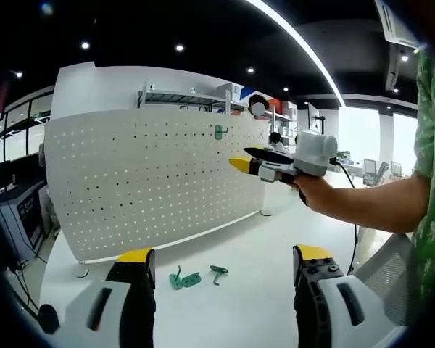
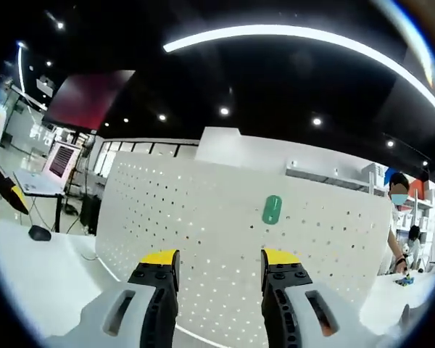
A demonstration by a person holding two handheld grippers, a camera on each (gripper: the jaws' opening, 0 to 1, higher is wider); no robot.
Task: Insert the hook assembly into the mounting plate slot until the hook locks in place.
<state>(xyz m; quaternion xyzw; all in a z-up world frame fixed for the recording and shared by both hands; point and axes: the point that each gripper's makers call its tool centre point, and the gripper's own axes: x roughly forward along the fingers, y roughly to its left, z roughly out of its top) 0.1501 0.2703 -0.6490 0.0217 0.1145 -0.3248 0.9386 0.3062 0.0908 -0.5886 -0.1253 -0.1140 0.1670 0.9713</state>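
One hook already on pegboard; right gripper jaws apart, empty, facing it; left gripper jaws apart above spare hooks on table, likely next pick

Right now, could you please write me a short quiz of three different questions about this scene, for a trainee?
1. True or false: a green hook is already on the pegboard.
2. What lies on the table in front of the pegboard in the left gripper view?
A. a red box
B. loose green hooks
C. a hammer
3. Fill in: in the left gripper view, the right gripper reaches toward the ____.

Key:
1. true
2. B
3. pegboard
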